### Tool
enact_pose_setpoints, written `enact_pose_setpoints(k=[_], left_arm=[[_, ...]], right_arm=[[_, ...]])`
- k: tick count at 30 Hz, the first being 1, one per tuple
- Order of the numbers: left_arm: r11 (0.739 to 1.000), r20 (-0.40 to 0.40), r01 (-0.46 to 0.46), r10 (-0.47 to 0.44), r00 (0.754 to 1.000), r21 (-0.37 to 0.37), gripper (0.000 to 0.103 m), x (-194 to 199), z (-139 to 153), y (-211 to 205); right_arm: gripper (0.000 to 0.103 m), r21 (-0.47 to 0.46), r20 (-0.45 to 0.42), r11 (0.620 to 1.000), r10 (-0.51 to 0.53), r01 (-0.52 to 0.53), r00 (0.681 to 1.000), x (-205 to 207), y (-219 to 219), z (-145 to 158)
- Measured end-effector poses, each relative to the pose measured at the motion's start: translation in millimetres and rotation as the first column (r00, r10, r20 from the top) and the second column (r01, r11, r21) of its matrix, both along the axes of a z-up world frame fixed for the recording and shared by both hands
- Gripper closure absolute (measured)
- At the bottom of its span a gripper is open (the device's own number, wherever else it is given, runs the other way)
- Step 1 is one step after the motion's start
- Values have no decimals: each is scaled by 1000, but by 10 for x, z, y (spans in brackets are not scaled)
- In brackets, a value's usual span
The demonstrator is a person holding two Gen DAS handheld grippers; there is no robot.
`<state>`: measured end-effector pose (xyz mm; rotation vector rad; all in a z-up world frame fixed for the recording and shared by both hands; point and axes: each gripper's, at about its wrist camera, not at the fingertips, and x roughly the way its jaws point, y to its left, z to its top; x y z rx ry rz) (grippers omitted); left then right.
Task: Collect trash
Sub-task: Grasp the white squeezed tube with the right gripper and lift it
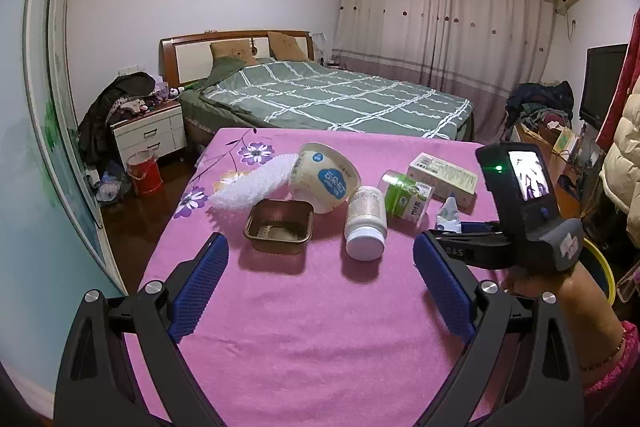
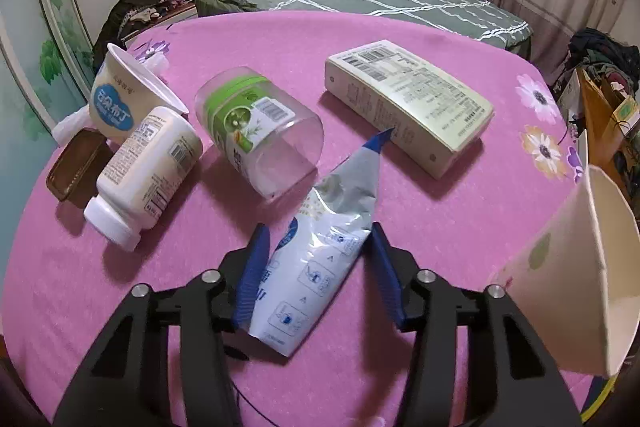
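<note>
Trash lies on a pink flowered tablecloth (image 2: 400,227). My right gripper (image 2: 319,227) points down with a crumpled white and blue pouch (image 2: 320,259) between its blue pads, which touch both sides of it. Beyond it lie a clear jar with a green label (image 2: 256,131), a white bottle (image 2: 148,171), a pudding cup (image 2: 120,99), a brown tray (image 2: 76,167) and a cream box (image 2: 408,103). My left gripper (image 1: 320,241) hovers open and empty, short of the white bottle (image 1: 366,223) and brown tray (image 1: 279,225).
A paper cup (image 2: 568,267) lies at the table's right edge. White foam wrap (image 1: 252,183) sits beside the pudding cup. A yellow-rimmed bin (image 1: 598,259) stands below the table on the right, a red bucket (image 1: 145,173) on the floor left. A bed (image 1: 340,99) is behind.
</note>
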<state>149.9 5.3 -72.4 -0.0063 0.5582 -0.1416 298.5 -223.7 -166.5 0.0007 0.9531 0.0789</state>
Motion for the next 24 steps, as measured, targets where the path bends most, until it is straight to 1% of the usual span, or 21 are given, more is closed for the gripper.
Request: enact_pose_setpoints(k=[1, 2, 3, 4, 9, 13, 19, 24], left_arm=[[1000, -2, 2, -2, 1000, 0, 11, 1, -5, -8], [1000, -4, 3, -3, 1000, 0, 11, 2, -8, -17], [1000, -5, 3, -3, 1000, 1, 11, 11, -4, -15], [1000, -6, 5, -5, 1000, 3, 11, 10, -8, -27], [1000, -12, 10, -10, 1000, 9, 11, 10, -31, -65], [1000, -18, 14, -14, 1000, 16, 11, 24, -49, -98], [999, -28, 26, -26, 999, 22, 11, 48, -83, -189], [999, -33, 42, -41, 999, 33, 11, 57, -112, -295]], right_arm=[[58, 2, 4, 1000, 1, -1, 1000, -33, -13, -2], [63, -2, 8, 1000, 1, -1, 1000, -57, -20, -3], [75, -7, 13, 1000, 0, 0, 1000, -91, -30, -5], [77, -1, 15, 1000, 2, -2, 1000, -124, -45, -2], [78, 74, 21, 997, 33, -34, 999, -337, -155, 32], [78, 97, 52, 994, 51, -55, 997, -546, -250, 151], [78, 126, 123, 987, 80, -95, 989, -913, -428, 469], [78, 141, 183, 983, 90, -116, 979, -1255, -676, 760]])
